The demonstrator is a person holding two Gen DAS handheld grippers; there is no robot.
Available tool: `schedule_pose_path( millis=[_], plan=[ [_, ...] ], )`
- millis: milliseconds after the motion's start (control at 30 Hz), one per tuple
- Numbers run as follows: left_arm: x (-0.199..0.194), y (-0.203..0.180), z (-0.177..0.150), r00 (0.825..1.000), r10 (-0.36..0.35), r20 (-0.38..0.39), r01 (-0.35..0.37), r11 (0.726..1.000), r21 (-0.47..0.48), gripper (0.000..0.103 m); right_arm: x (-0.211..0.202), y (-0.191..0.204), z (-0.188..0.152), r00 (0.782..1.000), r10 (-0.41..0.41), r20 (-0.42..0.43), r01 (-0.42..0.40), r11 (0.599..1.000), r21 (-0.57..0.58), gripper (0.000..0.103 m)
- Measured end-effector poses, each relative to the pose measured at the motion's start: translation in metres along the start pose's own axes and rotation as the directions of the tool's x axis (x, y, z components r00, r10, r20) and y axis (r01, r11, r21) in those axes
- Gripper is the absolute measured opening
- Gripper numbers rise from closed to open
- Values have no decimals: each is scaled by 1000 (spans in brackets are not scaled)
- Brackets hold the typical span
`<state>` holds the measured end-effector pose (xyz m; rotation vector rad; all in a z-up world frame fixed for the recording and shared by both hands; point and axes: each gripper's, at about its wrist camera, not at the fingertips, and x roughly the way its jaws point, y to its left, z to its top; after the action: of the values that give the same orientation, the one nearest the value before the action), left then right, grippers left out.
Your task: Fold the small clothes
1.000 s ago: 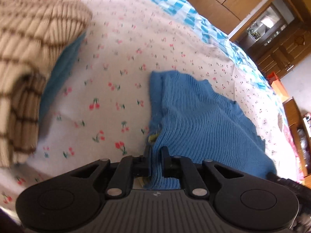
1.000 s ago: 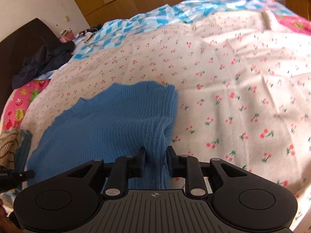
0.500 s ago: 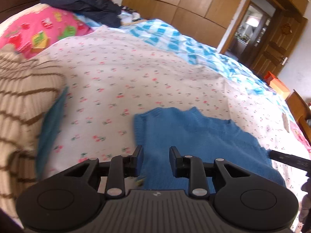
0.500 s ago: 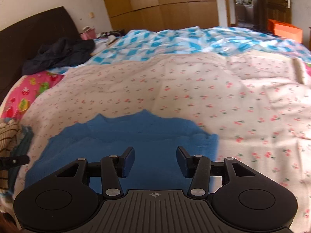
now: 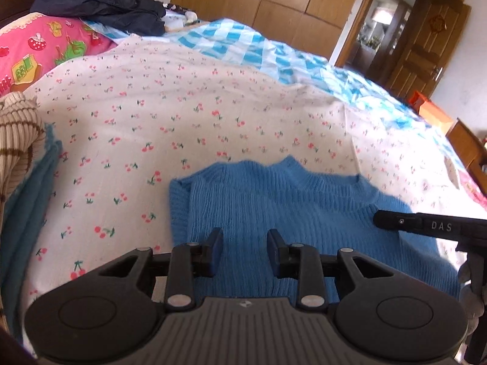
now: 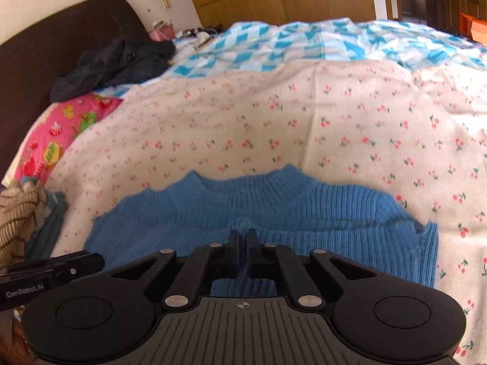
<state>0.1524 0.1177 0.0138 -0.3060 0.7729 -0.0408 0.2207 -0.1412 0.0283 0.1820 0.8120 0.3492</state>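
While the blue knit sweater lies flat on the cherry-print bedspread, near its front edge with the collar pointing away, a ridge of knit runs across its middle. That looks like one fold laid over; judged so, the task is partway, with at least one more fold and some squaring up left.

Right gripper: fingers drawn nearly together over the raised ridge. Whether they pinch cloth cannot be told, as the tips cover the contact.

Left gripper: fingers spread wide, nothing between them, hovering above the sweater's near left part.

Left edge of the bedspread: a tan striped knit on teal cloth, possibly garments already done, both cut off by the frame. Pink cartoon pillow and dark clothing sit at the far left corner.

Sweater's near hem and sleeves are hidden behind both gripper bodies.
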Motion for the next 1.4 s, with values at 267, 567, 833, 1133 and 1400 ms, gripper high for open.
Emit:
schedule_pose_path(
  millis=[267, 567, 833, 1133, 1400],
  plan=[
    [-9, -3, 14, 991, 12, 132, -8, 1000, -26, 36, 13, -4, 16, 992, -40, 122, 31, 997, 76, 3],
    [16, 0, -15, 990, 140, 13, -141, 987, 80, 37, 38, 4, 1, 991, -132, 20, 133, 990, -47, 12],
    [22, 14, -10, 984, 173, 41, -174, 984, 35, 38, 35, 60, 7, 1000, 13, -14, -15, 991, -133, 18],
    [14, 43, -9, 988, 142, 57, -135, 985, -109, 38, 96, 90, -7, 987, 63, -145, -78, 992, -103, 17],
    [-17, 22, -14, 990, 31, 140, -26, 999, -36, 42, 25, 62, -9, 998, 45, -44, -47, 998, -43, 18]
  ],
)
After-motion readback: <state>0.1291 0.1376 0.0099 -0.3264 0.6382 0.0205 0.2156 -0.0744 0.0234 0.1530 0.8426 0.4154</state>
